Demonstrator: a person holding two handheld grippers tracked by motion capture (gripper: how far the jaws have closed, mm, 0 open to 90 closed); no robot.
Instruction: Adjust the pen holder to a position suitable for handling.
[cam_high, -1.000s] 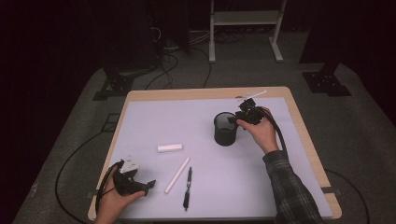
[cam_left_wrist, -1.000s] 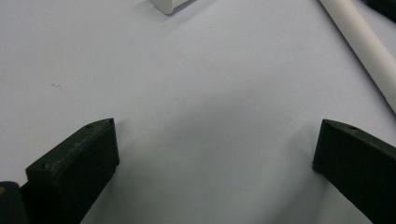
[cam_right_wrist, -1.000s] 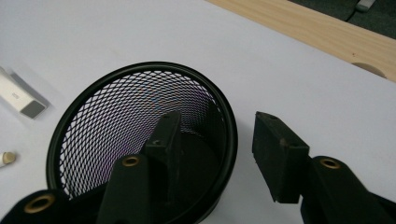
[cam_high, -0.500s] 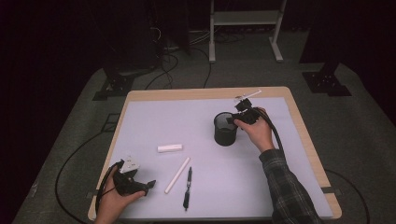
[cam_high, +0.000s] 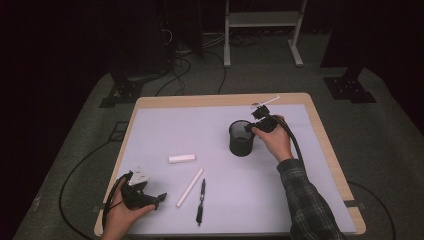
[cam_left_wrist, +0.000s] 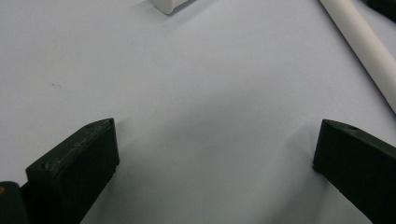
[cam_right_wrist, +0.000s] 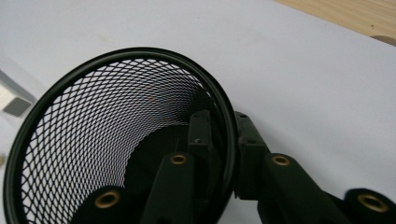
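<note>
Clamped on the near-right rim of the mesh pen cup (cam_right_wrist: 116, 140), right gripper (cam_high: 261, 121): one jaw inside, one outside, just closed. Stands upright, right of centre on the table (cam_high: 210, 100). Lies far left of it, near edge: black pen (cam_high: 200, 200), white stick (cam_high: 190, 187), beside left gripper (cam_high: 161, 197), jaws apart, empty.

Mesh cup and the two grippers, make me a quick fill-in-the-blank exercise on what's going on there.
1. The right gripper has closed its jaws on the cup's ____, one jaw inside and one outside.
2. The left gripper's jaws stand ____, with nothing between them.
3. The cup's wall is black ____.
4. On the table, the black pen lies beside a ____ stick.

Missing words: rim; open; mesh; white
</note>
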